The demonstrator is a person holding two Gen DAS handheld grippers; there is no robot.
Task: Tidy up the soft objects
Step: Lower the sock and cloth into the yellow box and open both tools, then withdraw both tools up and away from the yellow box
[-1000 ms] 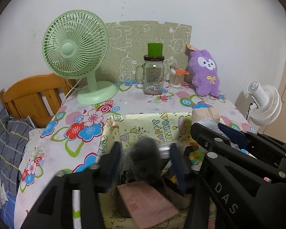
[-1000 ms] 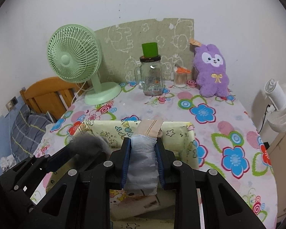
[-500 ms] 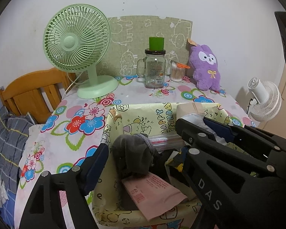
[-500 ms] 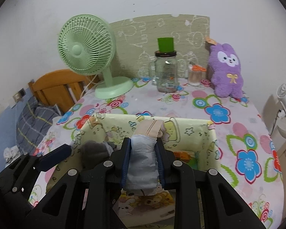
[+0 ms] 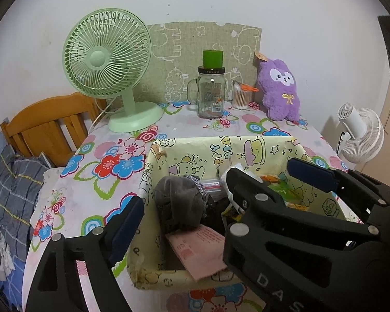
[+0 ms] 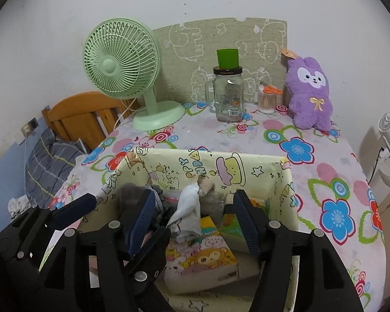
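Observation:
A yellow cartoon-print box [image 5: 260, 148] stands on the flowered table. A rolled grey sock [image 5: 179, 202] lies inside it at the left. My left gripper [image 5: 189, 208] straddles this sock with its jaws opening and the pads off the fabric. Its right finger is hidden behind the other gripper. A pale sock with a beige cuff [image 6: 187, 208] lies loose in the middle of the box [image 6: 221, 166]. My right gripper [image 6: 195, 218] spreads around this sock, jaws opening, neither blue pad touching it. A purple plush rabbit [image 5: 279, 91] sits at the back right.
A green desk fan [image 5: 106, 59], a glass jar with a green cap [image 5: 212, 96] and a cotton-swab pot [image 5: 240, 96] line the back. The box also holds a pink packet [image 5: 197, 252] and a cartoon carton [image 6: 202, 260]. A white fan [image 5: 358, 135] stands off the table's right edge.
The left jaws spread and let go of the grey sock, which now rests in the box. The right jaws, shut on the pale sock before, have parted and the sock has dropped in.

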